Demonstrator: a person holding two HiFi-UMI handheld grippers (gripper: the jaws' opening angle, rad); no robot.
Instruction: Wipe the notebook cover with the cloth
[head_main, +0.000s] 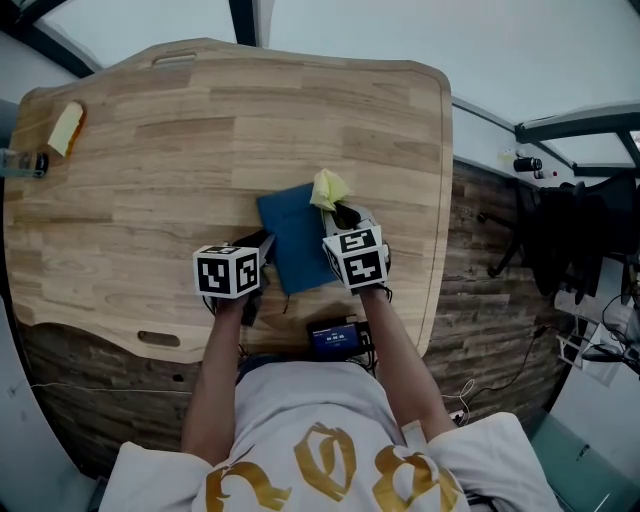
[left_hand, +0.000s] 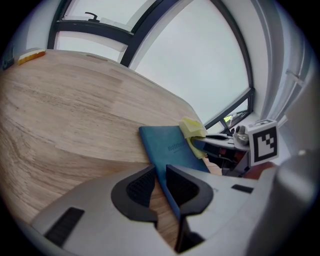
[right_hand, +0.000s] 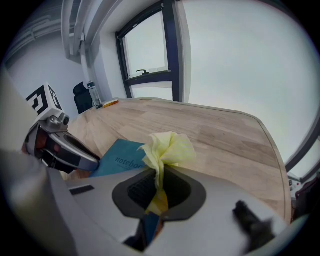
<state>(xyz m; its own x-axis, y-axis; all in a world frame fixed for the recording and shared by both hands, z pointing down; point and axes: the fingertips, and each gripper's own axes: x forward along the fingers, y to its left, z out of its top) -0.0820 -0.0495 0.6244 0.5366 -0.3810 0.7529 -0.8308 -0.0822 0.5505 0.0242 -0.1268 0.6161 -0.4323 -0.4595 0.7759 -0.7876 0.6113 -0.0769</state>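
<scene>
Trouble could come from the soft yellow cloth (right_hand: 167, 150). Only a thin bit of it is pinched, and most of it puffs out above the jaws. If it is pushed hard across the cover, I think it could slide out of the grip. The flat blue notebook (head_main: 295, 235) could also slip or spin on the smooth light wooden table (head_main: 150, 150) if the wipe drags it sideways. It is held at just one spot, so that hold has to stay firm.

The left gripper (left_hand: 159, 182) has its two dark fingers (left_hand: 137, 187) pressed close, with the notebook's thin edge caught between them. Seen from the head view, this grip is at about 8 o'clock on the notebook.

The right gripper (right_hand: 159, 187) has its fingers squeezed tight on the lower part of the cloth. It comes in from the notebook's 4 o'clock side, and the cloth sits at the notebook's 1 o'clock corner. I cannot tell if the cloth is pressing on the cover or just hanging over it.

The notebook lies closed on the table, a little toward 4 o'clock from the middle, between the two grippers.
</scene>
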